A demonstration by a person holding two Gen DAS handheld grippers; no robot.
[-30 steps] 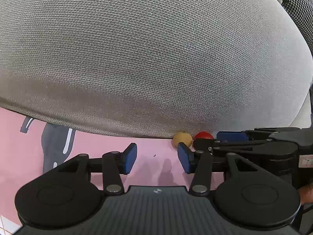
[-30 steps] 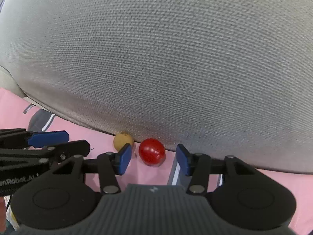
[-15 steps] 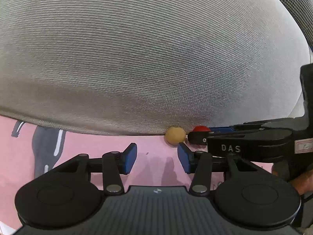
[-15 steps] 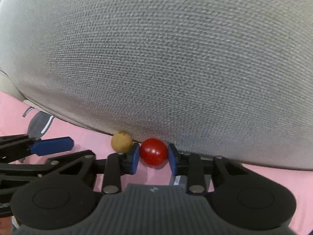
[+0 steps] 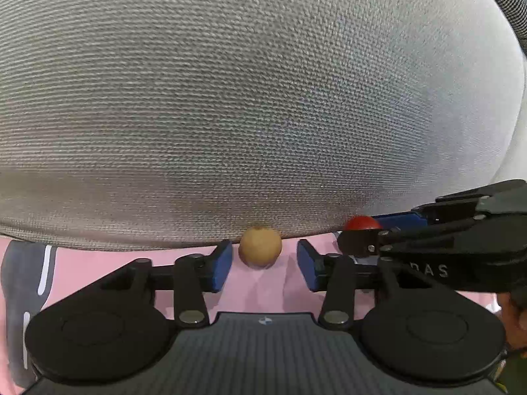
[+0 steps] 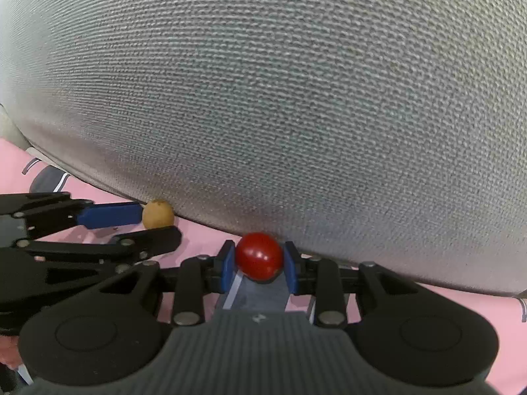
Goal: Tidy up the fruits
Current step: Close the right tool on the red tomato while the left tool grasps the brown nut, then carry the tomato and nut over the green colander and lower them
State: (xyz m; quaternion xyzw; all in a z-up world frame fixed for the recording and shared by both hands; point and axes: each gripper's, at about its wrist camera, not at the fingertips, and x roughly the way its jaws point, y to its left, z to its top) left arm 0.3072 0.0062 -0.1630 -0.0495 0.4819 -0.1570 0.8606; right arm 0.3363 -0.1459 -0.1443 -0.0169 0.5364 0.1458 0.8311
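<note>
A small tan round fruit lies on the pink sheet against the foot of a big grey cushion. My left gripper has it between its blue pads; the jaws are closing, with gaps still showing on both sides. In the right wrist view the same tan fruit sits by the left gripper's blue finger. A glossy red round fruit is pinched between the blue pads of my right gripper, which is shut on it. From the left wrist view only the top of the red fruit shows behind the right gripper's finger.
The large grey woven cushion fills the view ahead and blocks the way forward. The pink sheet with a dark printed figure lies under both grippers. A person's hand shows at the right edge.
My right gripper closed on the red fruit. My left gripper moved forward and right until the tan fruit came between its pads, and its jaws narrowed.
</note>
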